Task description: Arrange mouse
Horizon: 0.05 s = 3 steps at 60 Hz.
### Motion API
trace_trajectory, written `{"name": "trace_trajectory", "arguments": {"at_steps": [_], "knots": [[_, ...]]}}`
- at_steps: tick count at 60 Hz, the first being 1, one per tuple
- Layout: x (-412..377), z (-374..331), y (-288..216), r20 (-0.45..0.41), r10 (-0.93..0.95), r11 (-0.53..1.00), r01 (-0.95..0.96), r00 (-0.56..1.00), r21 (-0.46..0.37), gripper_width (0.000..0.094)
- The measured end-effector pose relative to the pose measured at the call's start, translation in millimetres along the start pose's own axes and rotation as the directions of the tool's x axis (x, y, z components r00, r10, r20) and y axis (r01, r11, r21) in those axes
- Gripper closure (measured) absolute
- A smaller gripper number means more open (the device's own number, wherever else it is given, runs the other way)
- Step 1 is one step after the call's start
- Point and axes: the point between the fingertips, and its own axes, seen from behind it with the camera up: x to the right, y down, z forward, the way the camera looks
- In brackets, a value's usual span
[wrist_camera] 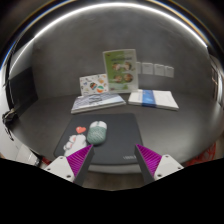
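I hold the gripper [109, 160] low over a grey surface [175, 125], its jaws released and spread wide with nothing clasped between them. At the left, the left finger's magenta pad [76, 158] shows; a small reddish item [82, 129], too small to identify, lies on the mat ahead of that finger. A dark mouse mat [110, 135] covers the near part of the surface in front of the jaws. The mouse [96, 133], pale green-grey, rests on this mat, just ahead of the jaws and nearer the left finger, not touched by either. Toward the far edge of the surface lie a stack of booklets [97, 101], an upright green-and-white card [119, 70] behind them, and a white booklet [153, 98] with a blue band. The right finger's pad [150, 158] closes the view.
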Motion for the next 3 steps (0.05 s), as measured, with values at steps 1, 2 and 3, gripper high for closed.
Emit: {"name": "trace_trajectory", "arguments": {"at_steps": [1,2,3], "knots": [[6.1,-6.4,4.2,-0.008,0.008,1.000,-0.008,1.000,-0.002,0.0088],[12.0,-12.5,8.6,-0.016,0.016,1.000,-0.017,1.000,-0.005,0.0096],[15.7,-13.4,13.4,-0.029,0.027,1.000,-0.027,0.999,-0.007,0.0097]]}}
